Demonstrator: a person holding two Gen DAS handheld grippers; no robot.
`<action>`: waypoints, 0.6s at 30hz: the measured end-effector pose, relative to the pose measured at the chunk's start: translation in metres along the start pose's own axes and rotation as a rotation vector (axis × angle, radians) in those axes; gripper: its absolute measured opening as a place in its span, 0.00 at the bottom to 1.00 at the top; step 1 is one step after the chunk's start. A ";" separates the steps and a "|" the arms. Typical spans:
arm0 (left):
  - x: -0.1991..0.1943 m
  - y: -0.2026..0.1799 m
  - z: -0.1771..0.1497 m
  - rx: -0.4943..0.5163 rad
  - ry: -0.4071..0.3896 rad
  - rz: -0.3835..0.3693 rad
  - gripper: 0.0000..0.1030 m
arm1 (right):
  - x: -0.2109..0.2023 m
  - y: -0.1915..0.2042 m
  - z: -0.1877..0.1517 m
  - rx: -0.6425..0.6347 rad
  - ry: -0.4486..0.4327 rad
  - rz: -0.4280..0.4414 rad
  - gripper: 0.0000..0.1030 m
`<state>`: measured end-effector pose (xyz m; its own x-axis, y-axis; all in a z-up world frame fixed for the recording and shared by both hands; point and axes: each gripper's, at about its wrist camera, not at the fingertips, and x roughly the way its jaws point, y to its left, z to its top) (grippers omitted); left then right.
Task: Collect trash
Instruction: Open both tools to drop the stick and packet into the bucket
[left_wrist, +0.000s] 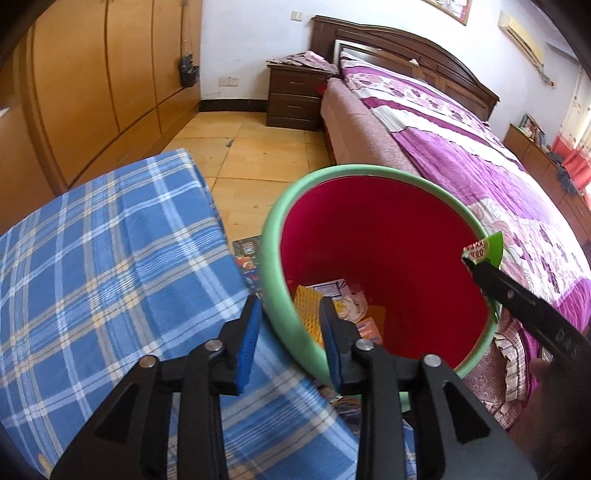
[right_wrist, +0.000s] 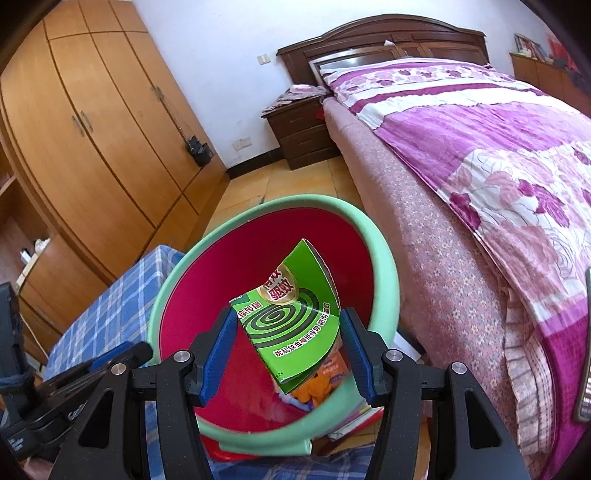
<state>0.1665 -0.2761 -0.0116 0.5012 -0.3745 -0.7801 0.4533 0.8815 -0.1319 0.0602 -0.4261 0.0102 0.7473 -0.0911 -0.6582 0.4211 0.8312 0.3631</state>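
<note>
From the left wrist camera I see my left gripper (left_wrist: 290, 321) straddling the near rim of the waste bin (left_wrist: 275, 236): one blue pad (left_wrist: 248, 339) sits outside the green rim, the other inside, so I read it as clamped on the rim wall, though the contact itself is hidden. The bin has a pale green rim and a deep red interior. At its bottom lie scraps: a yellow textured piece (left_wrist: 308, 306), crumpled paper and printed wrappers. To the left, a blue plaid cloth (left_wrist: 110, 266) butts up against the bin. To the right, the bed's purple floral quilt (left_wrist: 491, 173) runs just beside it. Open tiled floor (left_wrist: 255, 151) stretches ahead toward a dark nightstand (left_wrist: 295, 96) and the wooden wardrobe (left_wrist: 92, 85). The right gripper (left_wrist: 471, 264) comes in over the far right rim with a corner of the green box (left_wrist: 493, 247) at its tips.

From the right wrist camera, my right gripper (right_wrist: 288, 345) has its blue pads spread wider than the mosquito coil box (right_wrist: 291, 321) between them. I see gaps on both sides, so it is not squeezing the carton. The box is green cardboard, tilted and creased, printed with a dark spiral coil, a gold badge with red "驱蚊", and white Chinese text along its lower edge. It hangs over the bin's red mouth (right_wrist: 221, 288), above orange packaging inside. The bed edge (right_wrist: 424, 236) lies close on the right.
</note>
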 end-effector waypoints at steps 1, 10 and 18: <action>0.000 0.002 -0.001 -0.006 0.001 0.004 0.35 | 0.003 0.001 0.002 -0.007 0.001 0.001 0.57; -0.005 0.011 -0.004 -0.023 0.000 0.039 0.37 | 0.026 0.010 0.009 -0.037 0.039 0.026 0.58; -0.019 0.019 -0.008 -0.039 -0.010 0.050 0.37 | 0.022 0.016 0.006 -0.044 0.046 0.013 0.74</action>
<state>0.1600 -0.2495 -0.0037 0.5302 -0.3322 -0.7801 0.3984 0.9098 -0.1166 0.0864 -0.4179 0.0059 0.7275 -0.0559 -0.6838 0.3882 0.8553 0.3432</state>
